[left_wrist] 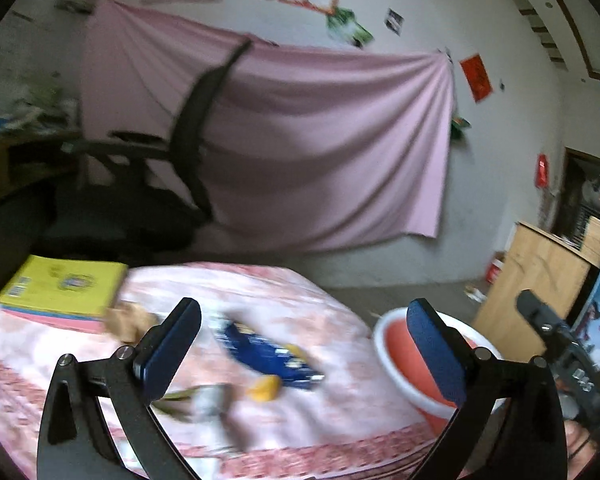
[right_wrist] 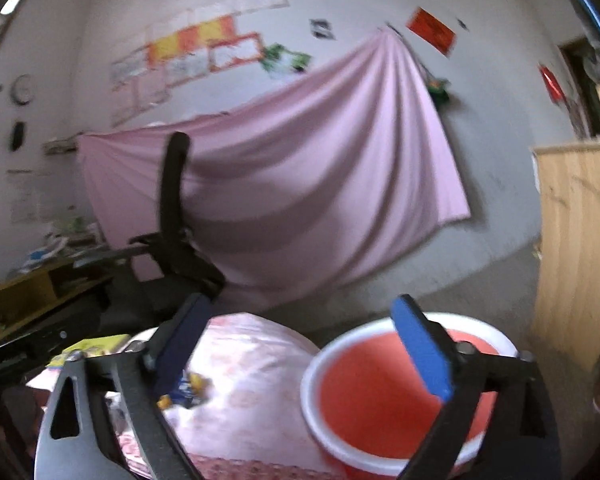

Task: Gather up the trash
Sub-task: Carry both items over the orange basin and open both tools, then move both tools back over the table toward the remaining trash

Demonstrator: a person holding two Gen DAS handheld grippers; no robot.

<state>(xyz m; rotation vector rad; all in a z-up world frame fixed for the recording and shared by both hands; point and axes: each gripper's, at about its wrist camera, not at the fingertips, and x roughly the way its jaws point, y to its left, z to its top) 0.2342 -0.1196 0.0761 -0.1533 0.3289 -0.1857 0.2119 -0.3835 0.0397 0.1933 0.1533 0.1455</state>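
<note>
Trash lies on a table with a pink patterned cloth (left_wrist: 300, 300): a blue snack wrapper (left_wrist: 268, 354), a yellow scrap (left_wrist: 264, 388), a crumpled silver piece with green bits (left_wrist: 210, 398) and a tan crumpled paper (left_wrist: 126, 320). My left gripper (left_wrist: 304, 344) is open and empty above them. A red basin with a white rim (right_wrist: 380, 392) sits off the table's right edge; it also shows in the left wrist view (left_wrist: 400, 348). My right gripper (right_wrist: 304, 352) is open and empty above the basin's left rim. The blue wrapper (right_wrist: 184, 390) shows behind its left finger.
A yellow book (left_wrist: 66, 284) lies on the table's far left corner. A black office chair (left_wrist: 160, 168) stands behind the table, before a pink sheet (left_wrist: 320, 140) on the wall. A wooden cabinet (right_wrist: 580, 248) stands at the right.
</note>
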